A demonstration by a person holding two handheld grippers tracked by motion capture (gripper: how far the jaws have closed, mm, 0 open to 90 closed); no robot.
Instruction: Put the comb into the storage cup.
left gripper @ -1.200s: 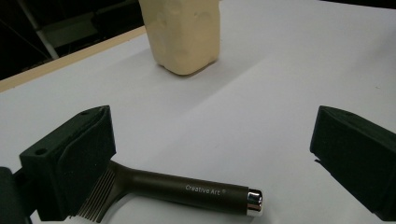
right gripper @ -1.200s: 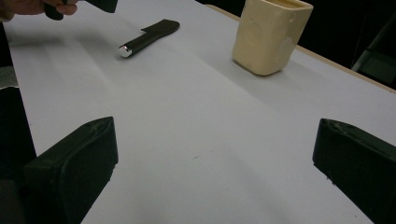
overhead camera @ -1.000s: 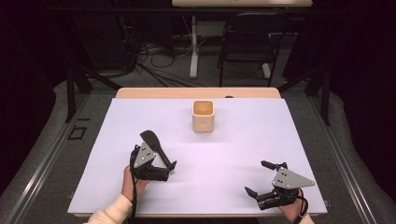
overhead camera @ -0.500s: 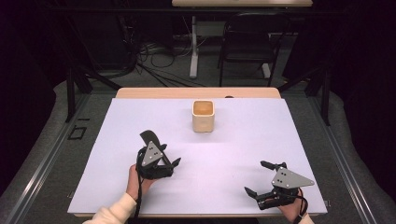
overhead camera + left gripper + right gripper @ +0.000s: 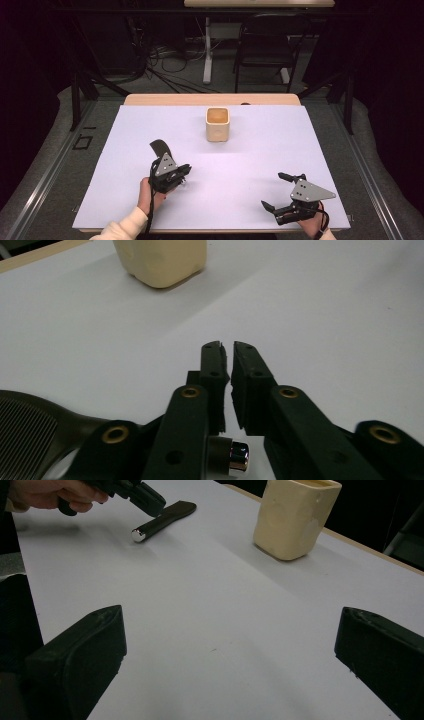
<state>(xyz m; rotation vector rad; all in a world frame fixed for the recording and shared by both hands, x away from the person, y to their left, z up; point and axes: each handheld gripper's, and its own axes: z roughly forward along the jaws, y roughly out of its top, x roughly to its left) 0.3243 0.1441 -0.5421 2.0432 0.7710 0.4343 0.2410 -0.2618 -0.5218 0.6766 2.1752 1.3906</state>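
White sheet over the desk (image 5: 250, 165), with a strip of bare wood along the far edge. Dark rails and grey floor down the left side, with a clear margin of sheet before the drop.

Left of centre, near the front: left claw (image 5: 186, 169) in a hand, tips aimed toward the middle of the desk. Jaws just closed, pads all but meeting in the left gripper view (image 5: 227, 347), with only a sliver of gap and nothing visible between the tips. Dark tool (image 5: 160, 146) flat on the sheet right there, blade end poking out behind the claw on the far-left side. Ribbed end (image 5: 25, 435) and chrome handle cap low beside the jaws. From the right gripper view, left claw (image 5: 145, 495) hanging just over the handle of the tool (image 5: 165, 517); cannot tell whether touching.

Centre, toward the far edge: cream cup (image 5: 217, 125) upright, open-topped, well apart from both claws and just short of the wooden strip. Wide bare sheet between cup and front edge, nothing lying across it.

Right front corner: right claw (image 5: 272, 190) spread wide and empty, close to the front and right edges, jaws framing bare sheet (image 5: 230, 645).

Beyond the desk: cables (image 5: 170, 55) on the floor and a chair (image 5: 265, 50).
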